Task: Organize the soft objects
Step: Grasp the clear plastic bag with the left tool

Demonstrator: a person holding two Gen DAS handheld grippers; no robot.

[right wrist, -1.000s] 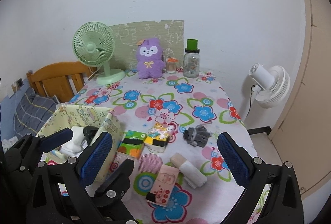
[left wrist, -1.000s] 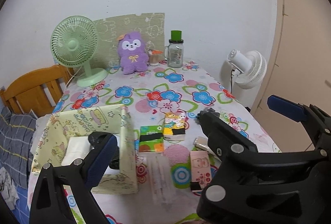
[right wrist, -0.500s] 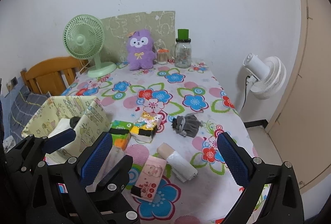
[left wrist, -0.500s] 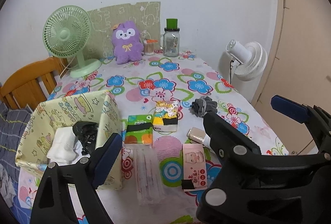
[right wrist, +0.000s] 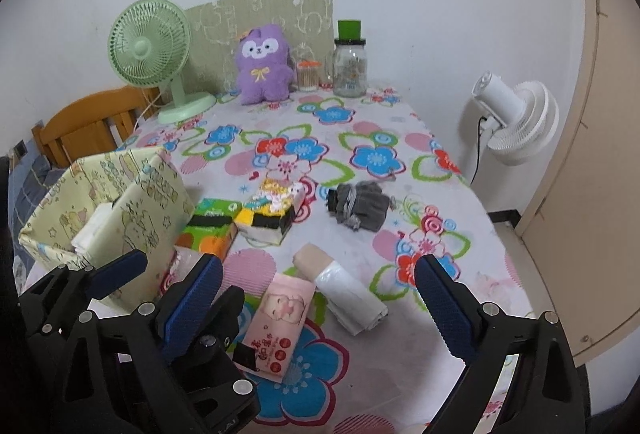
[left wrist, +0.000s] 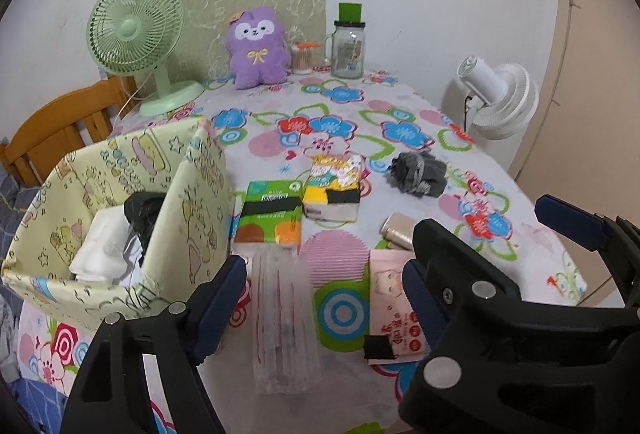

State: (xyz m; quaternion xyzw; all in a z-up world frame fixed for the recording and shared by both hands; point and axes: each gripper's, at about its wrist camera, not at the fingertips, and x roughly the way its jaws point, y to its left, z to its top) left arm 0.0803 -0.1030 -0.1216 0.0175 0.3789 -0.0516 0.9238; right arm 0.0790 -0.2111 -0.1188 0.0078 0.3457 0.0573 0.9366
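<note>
Both grippers, left gripper (left wrist: 324, 298) and right gripper (right wrist: 316, 298), pulled back since a second ago, jaws spread, nothing held. White cloth (left wrist: 102, 246) seen in fabric bin (left wrist: 188, 230), frame left; grey sock bundle (right wrist: 360, 209) at centre judged next.

You get soft, even indoor light, faint shadows, sharp centres; fisheye bending and black vignette crowd every frame corner.
</note>
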